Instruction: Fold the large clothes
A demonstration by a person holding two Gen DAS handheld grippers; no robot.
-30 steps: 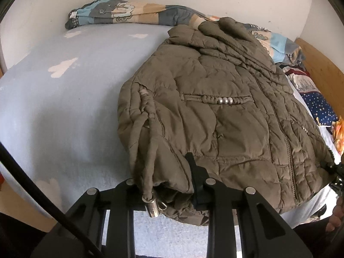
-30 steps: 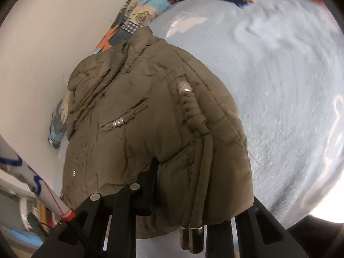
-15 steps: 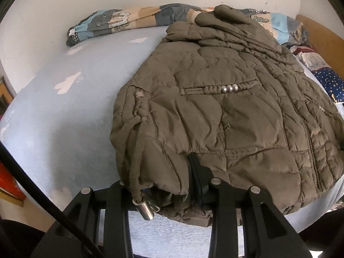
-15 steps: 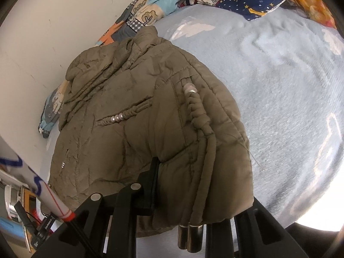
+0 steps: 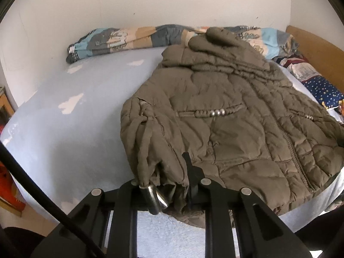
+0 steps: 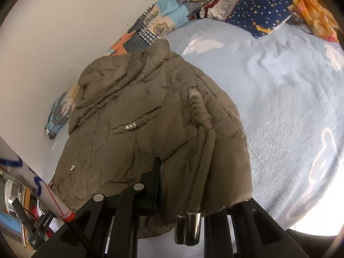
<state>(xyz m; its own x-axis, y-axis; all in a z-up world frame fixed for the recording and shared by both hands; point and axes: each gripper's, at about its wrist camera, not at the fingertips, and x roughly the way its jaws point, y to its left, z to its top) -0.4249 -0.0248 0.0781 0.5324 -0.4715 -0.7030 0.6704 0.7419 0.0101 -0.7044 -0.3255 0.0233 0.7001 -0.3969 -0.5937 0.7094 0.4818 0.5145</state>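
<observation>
An olive-brown quilted jacket [image 5: 225, 116] lies front up on a light blue bed [image 5: 64, 129], collar toward the wall. My left gripper [image 5: 169, 172] is shut on the jacket's hem at its left corner, where drawstrings with metal tips [image 5: 153, 197] hang. In the right wrist view the jacket [image 6: 139, 118] fills the centre. My right gripper [image 6: 182, 182] is shut on the hem at the jacket's other corner, with two metal cord ends [image 6: 188, 228] dangling in front. Both corners are lifted slightly off the bed.
A patchwork blanket [image 5: 129, 38] lies rolled along the wall behind the jacket. A star-print pillow [image 6: 258, 15] and an orange item [image 6: 316, 19] lie at the bed's head. A wooden headboard [image 5: 318, 51] stands at right. Shelves and clutter [image 6: 17, 215] stand beside the bed.
Both grippers have stayed shut on the hem and pulled back and up. The jacket now sits farther away in both views, and more wall shows.
</observation>
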